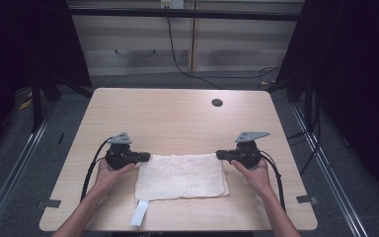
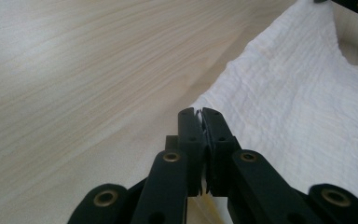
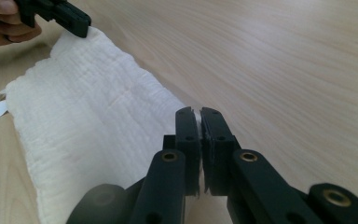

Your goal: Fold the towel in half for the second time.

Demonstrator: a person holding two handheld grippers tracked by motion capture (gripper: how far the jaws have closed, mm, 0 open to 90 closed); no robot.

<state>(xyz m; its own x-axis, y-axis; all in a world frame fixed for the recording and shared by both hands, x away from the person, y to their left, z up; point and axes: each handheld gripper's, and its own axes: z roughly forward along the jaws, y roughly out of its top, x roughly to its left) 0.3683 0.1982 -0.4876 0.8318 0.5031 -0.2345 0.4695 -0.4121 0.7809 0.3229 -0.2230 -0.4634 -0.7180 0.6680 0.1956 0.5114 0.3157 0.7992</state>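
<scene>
A folded white cloth (image 1: 181,177) lies flat on the wooden table (image 1: 177,116), near the front edge. My left gripper (image 1: 147,157) is shut on the cloth's far left corner, and a sliver of white fabric shows between its jaws in the left gripper view (image 2: 199,113). At the far right corner my right gripper (image 1: 219,155) is shut on the cloth as well, again with fabric pinched between the jaws (image 3: 199,113). The cloth (image 2: 298,107) stretches between the two grippers, and in the right gripper view the cloth (image 3: 84,116) runs toward the other gripper.
A white label strip (image 1: 140,213) sticks out from the cloth's near left corner. A dark round hole (image 1: 217,102) sits in the table toward the back right. Black cables trail from both grippers over the table's sides.
</scene>
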